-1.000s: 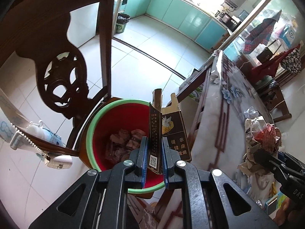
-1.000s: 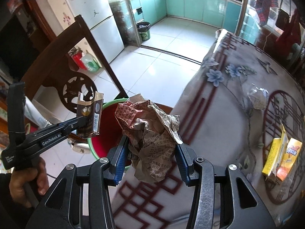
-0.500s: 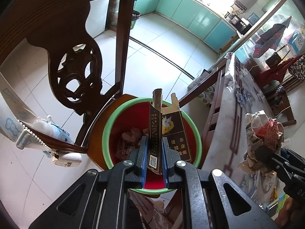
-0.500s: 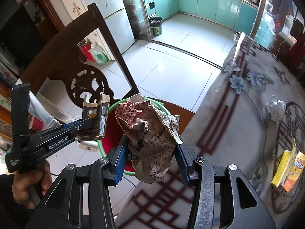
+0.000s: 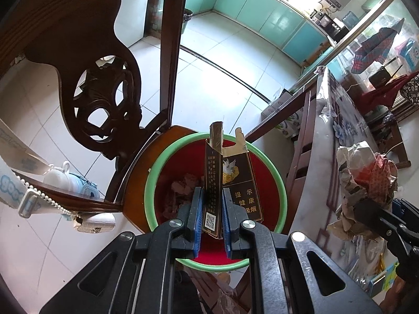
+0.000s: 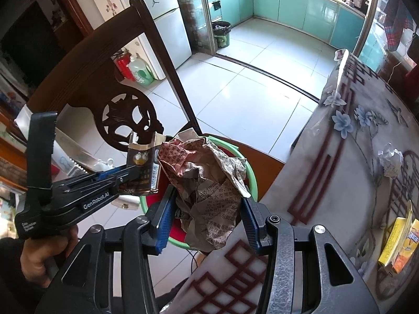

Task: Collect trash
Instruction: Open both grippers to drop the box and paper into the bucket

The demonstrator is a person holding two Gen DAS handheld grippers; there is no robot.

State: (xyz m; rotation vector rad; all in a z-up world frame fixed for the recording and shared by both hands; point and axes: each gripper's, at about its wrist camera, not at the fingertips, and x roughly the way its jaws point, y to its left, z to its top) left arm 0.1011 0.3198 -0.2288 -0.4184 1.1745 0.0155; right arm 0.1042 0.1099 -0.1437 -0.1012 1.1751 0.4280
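The left tool is clamped narrow on a flattened dark cigarette pack, held directly above the red bin with a green rim that sits on a carved wooden chair. The right tool grips a crumpled wad of newspaper near the bin's edge, by the bench. Some scraps already lie in the bin, so collection looks partly done. Left to do: drop both items, then fetch the small paper ball and the yellow snack packets on the bench.
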